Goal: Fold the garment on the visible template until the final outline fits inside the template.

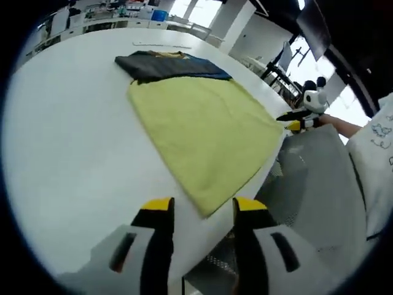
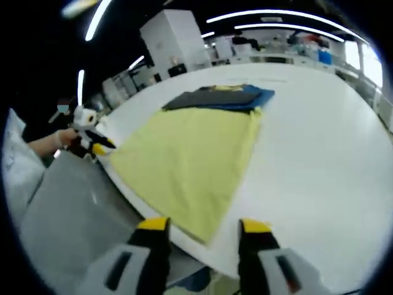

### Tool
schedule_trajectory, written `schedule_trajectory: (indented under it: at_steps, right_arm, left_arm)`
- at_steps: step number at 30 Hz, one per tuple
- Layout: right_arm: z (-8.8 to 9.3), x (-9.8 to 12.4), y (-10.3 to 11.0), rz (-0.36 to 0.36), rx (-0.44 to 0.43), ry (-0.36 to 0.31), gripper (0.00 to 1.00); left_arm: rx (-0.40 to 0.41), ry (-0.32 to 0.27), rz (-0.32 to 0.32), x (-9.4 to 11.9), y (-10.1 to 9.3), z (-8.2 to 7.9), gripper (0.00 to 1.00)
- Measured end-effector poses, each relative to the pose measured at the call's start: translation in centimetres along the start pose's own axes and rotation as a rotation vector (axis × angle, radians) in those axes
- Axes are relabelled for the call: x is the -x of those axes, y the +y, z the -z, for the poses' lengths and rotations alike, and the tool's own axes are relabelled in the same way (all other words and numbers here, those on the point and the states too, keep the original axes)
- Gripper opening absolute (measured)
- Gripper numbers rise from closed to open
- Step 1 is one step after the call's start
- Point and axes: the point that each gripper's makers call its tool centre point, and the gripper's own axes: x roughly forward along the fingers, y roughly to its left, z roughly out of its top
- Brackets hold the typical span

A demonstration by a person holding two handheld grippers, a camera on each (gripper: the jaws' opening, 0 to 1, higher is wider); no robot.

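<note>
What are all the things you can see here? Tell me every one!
yellow-green cloth: 1, yellow-green, spread flat on the white table, one corner at the near edge.
dark garments: a small pile, dark grey and blue with a bit of yellow, at the far end of the cloth.
white table: 1, white, under everything.
grey chair: 1, grey, beside the table edge.
shelves and counters: several, white, far in the background.
left claw: 1, black and white with yellow tips, open, near the cloth's corner.
right claw: 1, same colours, open, near another corner.
person's hand: 1, holding the left claw.
</note>
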Motion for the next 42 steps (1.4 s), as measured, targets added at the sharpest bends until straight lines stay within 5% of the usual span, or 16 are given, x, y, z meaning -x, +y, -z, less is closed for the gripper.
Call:
schedule_trajectory:
  at_steps: [14, 20, 28, 42]
  right_arm:
    - [1.2, 0.0, -0.3, -0.01, -0.096, 0.048, 0.0]
    - [1.1, -0.1, -0.1, -0.013, -0.13, 0.046, 0.0]
    - [0.6, 0.4, 0.1, -0.033, -0.179, 0.028, 0.0]
    - [-0.1, 3.9, 2.2, -0.091, -0.286, 0.009, 0.0]
  left_arm:
    - [0.11, -0.006, 0.007, -1.2, 0.1, 0.8, 0.12]
    - [0.16, -0.002, -0.015, -1.4, 0.6, 1.4, 0.0]
    - [0.229, -0.064, 0.035, -0.1, -0.2, 0.9, 0.0]
    - [0.302, -0.084, 0.135, 3.2, -4.9, 0.9, 0.0]
